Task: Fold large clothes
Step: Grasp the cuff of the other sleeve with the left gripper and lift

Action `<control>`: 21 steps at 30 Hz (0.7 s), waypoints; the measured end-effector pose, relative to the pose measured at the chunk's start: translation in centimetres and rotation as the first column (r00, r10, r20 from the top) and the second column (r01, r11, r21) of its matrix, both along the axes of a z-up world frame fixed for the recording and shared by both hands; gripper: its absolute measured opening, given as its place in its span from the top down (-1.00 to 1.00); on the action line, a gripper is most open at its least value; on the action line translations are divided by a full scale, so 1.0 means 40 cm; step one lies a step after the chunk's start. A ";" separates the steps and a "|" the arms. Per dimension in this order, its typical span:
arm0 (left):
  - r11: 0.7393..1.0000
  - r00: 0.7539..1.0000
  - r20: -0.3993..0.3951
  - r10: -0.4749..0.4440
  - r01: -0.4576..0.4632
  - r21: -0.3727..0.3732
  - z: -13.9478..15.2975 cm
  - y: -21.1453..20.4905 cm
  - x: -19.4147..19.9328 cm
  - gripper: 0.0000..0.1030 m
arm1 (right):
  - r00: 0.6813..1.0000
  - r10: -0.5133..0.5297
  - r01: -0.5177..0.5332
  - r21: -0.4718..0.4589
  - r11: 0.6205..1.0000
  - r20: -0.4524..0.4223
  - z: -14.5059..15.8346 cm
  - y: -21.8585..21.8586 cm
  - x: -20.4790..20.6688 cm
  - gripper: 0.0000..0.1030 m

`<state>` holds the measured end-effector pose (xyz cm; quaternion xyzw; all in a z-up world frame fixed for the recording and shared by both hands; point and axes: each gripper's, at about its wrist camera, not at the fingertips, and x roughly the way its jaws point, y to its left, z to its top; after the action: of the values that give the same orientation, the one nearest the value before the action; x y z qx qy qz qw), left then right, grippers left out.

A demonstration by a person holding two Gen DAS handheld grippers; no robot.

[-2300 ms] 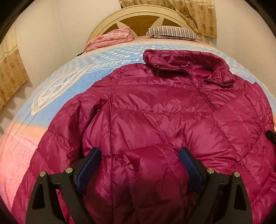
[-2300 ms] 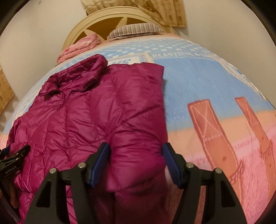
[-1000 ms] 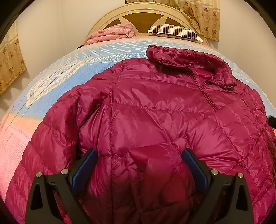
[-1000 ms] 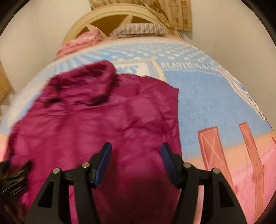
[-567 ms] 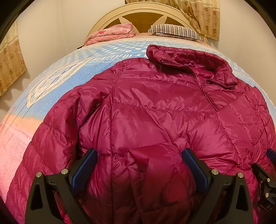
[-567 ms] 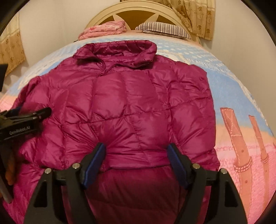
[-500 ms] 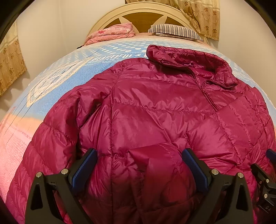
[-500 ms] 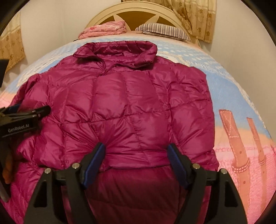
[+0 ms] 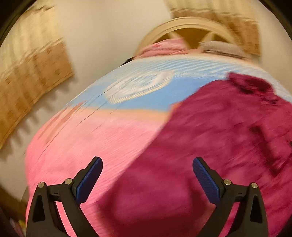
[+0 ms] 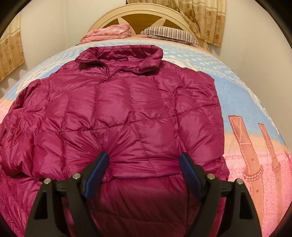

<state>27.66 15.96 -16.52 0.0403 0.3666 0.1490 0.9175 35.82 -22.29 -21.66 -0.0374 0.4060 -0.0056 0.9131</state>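
A magenta quilted puffer jacket [image 10: 127, 116] lies front up on the bed, collar toward the headboard, both sleeves folded in over the body. My right gripper [image 10: 144, 160] is open over the jacket's lower middle, fingers straddling the sleeve fold, holding nothing. The left wrist view is motion-blurred: the jacket [image 9: 219, 145] fills its right side. My left gripper [image 9: 147, 164] is open and empty above the jacket's left edge, its left finger over the pink bedspread [image 9: 82, 138].
The bed has a blue and pink patterned spread [image 10: 246, 109]. A pink folded quilt [image 10: 107, 33] and a striped pillow [image 10: 169, 34] lie at the cream headboard [image 10: 138, 15]. Curtains [image 9: 27, 73] hang on the left wall and behind the headboard.
My left gripper has swung quickly left off the jacket's middle to its left edge, blurring the view. It has left the right wrist view. My right gripper has barely moved.
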 end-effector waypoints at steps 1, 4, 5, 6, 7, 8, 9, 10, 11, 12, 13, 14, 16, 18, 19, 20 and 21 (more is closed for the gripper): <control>0.999 1.000 -0.011 0.025 -0.025 -0.020 -0.008 0.033 -0.018 -0.93 | 1.000 -0.002 0.002 -0.005 1.000 0.001 0.000 0.001 -0.002 -0.65; 0.990 0.997 -0.031 0.075 -0.079 -0.114 -0.024 0.119 -0.086 -0.93 | 1.000 -0.004 0.004 -0.017 1.000 0.004 0.001 0.001 -0.004 -0.67; 0.987 0.997 -0.034 0.076 -0.080 -0.138 -0.026 0.129 -0.100 -0.93 | 1.000 -0.005 0.005 -0.019 1.000 0.004 0.001 0.001 -0.004 -0.67; 0.983 0.997 -0.038 0.070 -0.075 -0.166 -0.029 0.137 -0.116 -0.93 | 1.000 -0.006 0.006 -0.021 1.000 0.004 0.001 0.001 -0.004 -0.68; 0.980 0.997 -0.039 0.061 -0.068 -0.190 -0.030 0.135 -0.129 -0.93 | 1.000 -0.007 0.007 -0.024 1.000 0.005 0.001 0.001 -0.005 -0.69; 0.977 0.998 -0.039 0.048 -0.055 -0.204 -0.033 0.127 -0.139 -0.93 | 1.000 -0.008 0.008 -0.028 1.000 0.005 0.001 0.002 -0.004 -0.69; 0.976 0.999 -0.047 0.026 -0.036 -0.215 -0.039 0.116 -0.142 -0.93 | 1.000 -0.009 0.010 -0.033 0.999 0.006 0.001 0.003 -0.004 -0.70; 0.975 0.998 -0.058 0.011 -0.024 -0.220 -0.043 0.104 -0.140 -0.93 | 1.000 -0.011 0.011 -0.039 0.999 0.006 0.000 0.004 -0.005 -0.72; 0.975 0.997 -0.073 -0.004 -0.013 -0.224 -0.053 0.092 -0.134 -0.93 | 1.000 -0.013 0.013 -0.047 0.999 0.007 0.001 0.005 -0.006 -0.73; 0.973 0.996 -0.086 -0.015 -0.005 -0.229 -0.063 0.080 -0.126 -0.91 | 1.000 -0.015 0.015 -0.061 0.998 0.006 0.002 0.009 -0.006 -0.74; 0.974 0.995 -0.095 -0.022 0.000 -0.227 -0.073 0.068 -0.121 -0.75 | 1.000 -0.012 0.013 -0.063 0.998 0.007 0.005 0.009 -0.007 -0.74; 0.975 0.994 -0.104 -0.028 0.004 -0.224 -0.081 0.062 -0.119 -0.59 | 1.000 -0.010 0.011 -0.059 0.998 0.016 0.011 0.008 -0.013 -0.74; 0.976 0.992 -0.121 -0.029 0.002 -0.218 -0.095 0.051 -0.106 -0.07 | 0.999 -0.010 0.013 -0.047 0.999 0.050 0.031 0.006 -0.039 -0.74; 0.981 0.995 -0.101 -0.015 -0.005 -0.196 -0.088 0.053 -0.099 0.26 | 0.995 -0.005 0.007 -0.019 1.000 0.099 0.056 0.002 -0.078 -0.74; 0.983 0.995 -0.096 -0.008 -0.010 -0.183 -0.081 0.056 -0.097 0.47 | 0.994 0.001 0.000 -0.010 1.000 0.109 0.063 0.002 -0.091 -0.74; 0.985 0.996 -0.086 0.005 -0.020 -0.171 -0.067 0.064 -0.093 0.53 | 0.993 0.012 -0.011 -0.003 1.000 0.116 0.068 0.003 -0.104 -0.74; 0.986 0.997 -0.071 0.018 -0.029 -0.163 -0.049 0.076 -0.092 0.64 | 0.992 0.026 -0.027 0.000 1.000 0.122 0.071 0.003 -0.121 -0.74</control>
<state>23.98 18.99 -18.49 -0.0344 0.4094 0.1278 0.9027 30.98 -22.17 -18.81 -0.0418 0.3491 0.0046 0.9361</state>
